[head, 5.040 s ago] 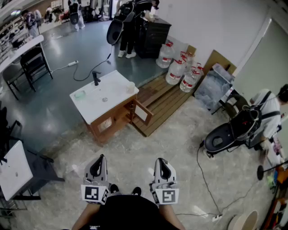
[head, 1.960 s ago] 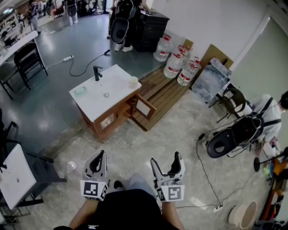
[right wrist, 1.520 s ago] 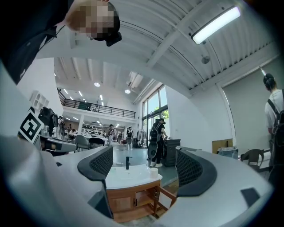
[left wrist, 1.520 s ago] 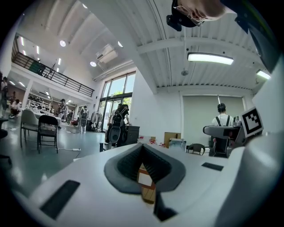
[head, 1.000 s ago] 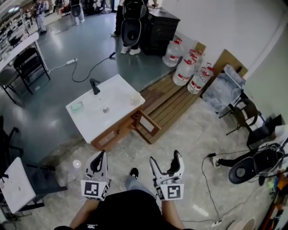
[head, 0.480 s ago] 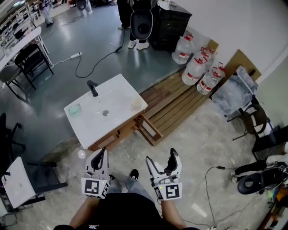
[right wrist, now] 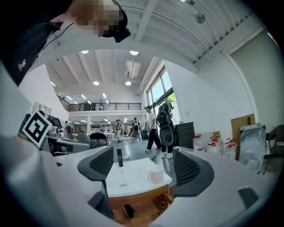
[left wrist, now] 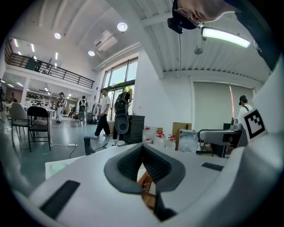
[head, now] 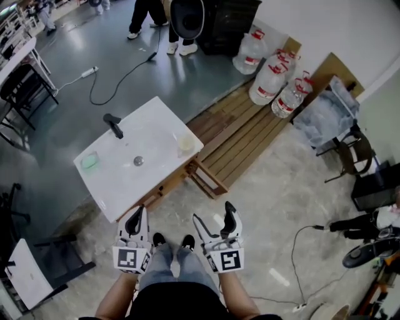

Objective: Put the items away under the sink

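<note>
The sink cabinet has a white top (head: pixel 150 175) on a wooden base, and it stands on the floor just ahead of my feet. On the top are a black faucet (head: pixel 112 125), a green soap piece (head: pixel 90 161) and a pale cup (head: pixel 185 144). A cabinet door (head: pixel 209 178) hangs open at the right side. My left gripper (head: pixel 134 220) is shut and holds nothing; its pads meet in the left gripper view (left wrist: pixel 143 148). My right gripper (head: pixel 215 220) is open and empty, framing the cup (right wrist: pixel 155 174), the faucet (right wrist: pixel 119 157) and the open cabinet (right wrist: pixel 133 208).
A wooden pallet (head: pixel 240 134) lies right of the sink, with several water jugs (head: pixel 272 81) behind it. People and a hanging bag (head: pixel 186 15) stand at the far end. A cable (head: pixel 122 78) runs across the grey floor. A white table (head: pixel 25 275) sits at my left.
I have walked closer, so the sink cabinet now lies just before my feet. The right gripper went from shut to open early on. The left gripper stays shut.
</note>
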`<state>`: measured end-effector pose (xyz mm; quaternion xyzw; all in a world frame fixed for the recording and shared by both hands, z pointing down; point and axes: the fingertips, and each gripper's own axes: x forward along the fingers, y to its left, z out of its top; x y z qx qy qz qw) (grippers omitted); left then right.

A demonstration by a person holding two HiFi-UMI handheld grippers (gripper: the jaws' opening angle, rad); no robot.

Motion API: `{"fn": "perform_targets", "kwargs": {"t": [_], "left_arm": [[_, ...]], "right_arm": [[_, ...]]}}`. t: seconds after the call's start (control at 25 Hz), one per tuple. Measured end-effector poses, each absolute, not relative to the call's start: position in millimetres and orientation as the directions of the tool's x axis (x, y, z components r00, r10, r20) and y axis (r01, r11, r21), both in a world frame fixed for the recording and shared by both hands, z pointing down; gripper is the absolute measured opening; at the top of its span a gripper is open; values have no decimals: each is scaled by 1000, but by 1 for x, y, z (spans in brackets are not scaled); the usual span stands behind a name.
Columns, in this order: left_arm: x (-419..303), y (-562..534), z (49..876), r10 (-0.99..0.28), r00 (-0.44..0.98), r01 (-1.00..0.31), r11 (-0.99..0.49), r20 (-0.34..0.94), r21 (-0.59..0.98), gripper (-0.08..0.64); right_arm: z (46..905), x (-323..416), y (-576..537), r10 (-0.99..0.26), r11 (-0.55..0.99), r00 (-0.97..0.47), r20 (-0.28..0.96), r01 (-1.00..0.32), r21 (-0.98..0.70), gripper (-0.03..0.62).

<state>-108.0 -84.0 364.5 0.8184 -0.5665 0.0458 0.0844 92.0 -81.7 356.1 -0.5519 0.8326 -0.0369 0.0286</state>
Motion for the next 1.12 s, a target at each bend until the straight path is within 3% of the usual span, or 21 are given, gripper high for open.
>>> {"fn": "perform_targets", "kwargs": {"t": [0.2, 0.52, 1.12], "left_arm": [[-111, -128, 433, -916, 359, -933, -348, 177, 91, 6], [-101, -186, 526, -900, 382, -923, -360, 208, 139, 6], [-101, -231, 571, -905, 363, -931, -341, 222, 130, 6]], "right_arm": [[444, 61, -125, -909, 409, -414, 44, -909, -83, 422], [543, 24, -209, -900, 425, -430, 68, -902, -83, 359], [599, -6, -313, -892, 443, -440, 102, -896, 16, 242]]}}
